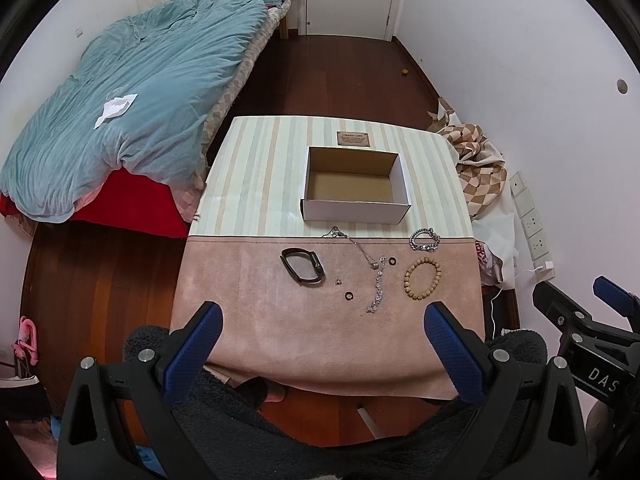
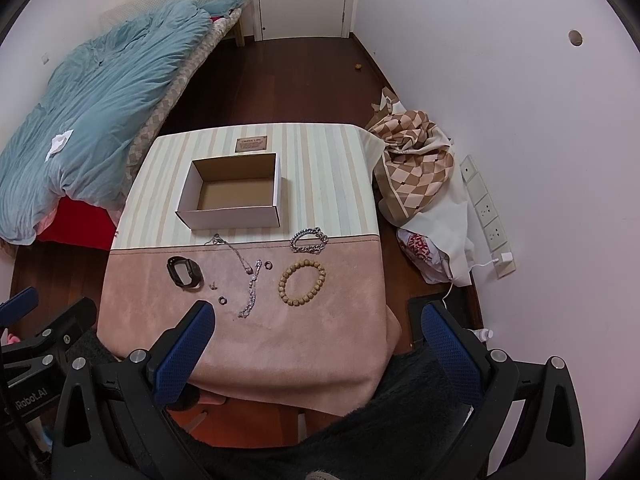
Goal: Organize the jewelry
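1. Blue-padded fingers (image 1: 196, 344) of the left gripper (image 1: 322, 340) are spread wide and empty, held above the near edge of the worktop (image 1: 280, 344); the right gripper (image 2: 316, 340) is likewise spread wide, with nothing held.
2. No piece has yet been lifted, so the task is judged to be at its very start.
3. Jewelry is laid out on the pink cloth: a black watch (image 1: 303, 266), two small dark rings (image 1: 349, 296) (image 1: 393, 260), a silver chain necklace (image 1: 374, 276), a silver link bracelet (image 1: 425, 239) and a wooden bead bracelet (image 1: 422, 278).
4. An open cardboard box (image 1: 356, 208) stands empty just beyond them.
5. One piece is to be approached from above, pinched flat against the cloth, then carried into the box; the bead bracelet is judged easiest for the right gripper.
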`<control>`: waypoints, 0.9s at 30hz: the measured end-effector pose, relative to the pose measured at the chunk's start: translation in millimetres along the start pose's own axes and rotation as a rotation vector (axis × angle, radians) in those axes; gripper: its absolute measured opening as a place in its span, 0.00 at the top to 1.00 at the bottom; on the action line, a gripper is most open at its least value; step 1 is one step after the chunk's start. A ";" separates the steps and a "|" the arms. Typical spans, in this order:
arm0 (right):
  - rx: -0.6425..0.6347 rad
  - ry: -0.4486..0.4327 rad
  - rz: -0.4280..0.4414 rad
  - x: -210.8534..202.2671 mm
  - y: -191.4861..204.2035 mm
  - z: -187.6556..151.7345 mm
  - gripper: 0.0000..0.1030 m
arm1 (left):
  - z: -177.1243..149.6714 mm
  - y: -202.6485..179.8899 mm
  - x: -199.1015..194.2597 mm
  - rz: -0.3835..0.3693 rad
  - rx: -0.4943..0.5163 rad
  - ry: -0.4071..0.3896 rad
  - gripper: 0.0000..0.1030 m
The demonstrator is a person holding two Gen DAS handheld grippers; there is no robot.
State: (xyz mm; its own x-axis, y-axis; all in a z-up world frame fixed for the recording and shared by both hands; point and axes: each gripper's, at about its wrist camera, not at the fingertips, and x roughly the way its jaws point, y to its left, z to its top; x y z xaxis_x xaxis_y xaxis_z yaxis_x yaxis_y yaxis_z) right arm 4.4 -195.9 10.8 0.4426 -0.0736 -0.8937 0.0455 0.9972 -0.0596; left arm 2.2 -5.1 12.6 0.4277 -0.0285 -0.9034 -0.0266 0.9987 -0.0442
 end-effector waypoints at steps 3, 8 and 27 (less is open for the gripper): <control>-0.001 0.000 -0.001 -0.5 0.5 -0.2 0.00 | -0.2 0.4 -0.9 -0.003 -0.002 -0.001 0.00; 0.003 -0.003 -0.003 -1.7 0.5 -0.3 0.00 | 1.0 -2.0 -1.3 -0.007 -0.001 -0.002 0.00; 0.078 -0.011 0.019 10.2 -7.4 6.2 0.00 | 15.9 -1.7 9.4 0.022 -0.005 -0.027 0.00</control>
State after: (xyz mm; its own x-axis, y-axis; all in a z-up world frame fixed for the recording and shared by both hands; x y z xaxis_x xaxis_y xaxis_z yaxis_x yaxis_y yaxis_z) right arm 14.1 -204.2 4.9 0.4542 -0.0552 -0.8892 0.1060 0.9943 -0.0076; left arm 20.6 -6.4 11.0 0.4517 -0.0053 -0.8922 -0.0408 0.9988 -0.0266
